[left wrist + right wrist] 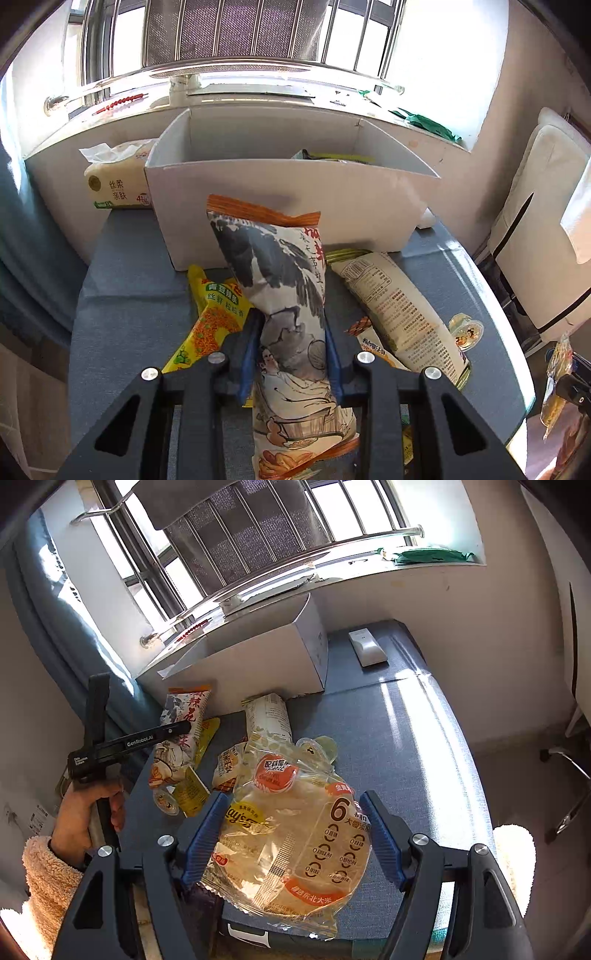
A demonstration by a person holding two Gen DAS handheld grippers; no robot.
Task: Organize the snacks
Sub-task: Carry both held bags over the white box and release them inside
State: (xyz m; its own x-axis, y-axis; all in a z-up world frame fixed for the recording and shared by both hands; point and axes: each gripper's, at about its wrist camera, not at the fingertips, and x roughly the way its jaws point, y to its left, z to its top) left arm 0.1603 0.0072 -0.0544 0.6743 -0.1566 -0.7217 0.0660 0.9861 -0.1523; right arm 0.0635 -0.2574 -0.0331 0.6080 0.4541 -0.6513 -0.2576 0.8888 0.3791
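Note:
My left gripper (291, 328) is shut on a tall snack bag with ink-painting print and orange top (280, 288), held upright in front of the white cardboard box (295, 199); it also shows in the right wrist view (181, 731). My right gripper (293, 812) is shut on a clear bag of rice crackers (295, 842), its blue pads (205, 834) against the bag's sides. A yellow snack bag (210, 314), a white bag lying face down (399, 314) and a jelly cup (467, 330) lie on the blue table.
The box holds a few packets (332, 157) and stands against the window sill. A tissue pack (118, 177) sits left of it. A white remote-like device (367, 648) lies right of the box. More small snacks (184, 790) lie near the table's left edge.

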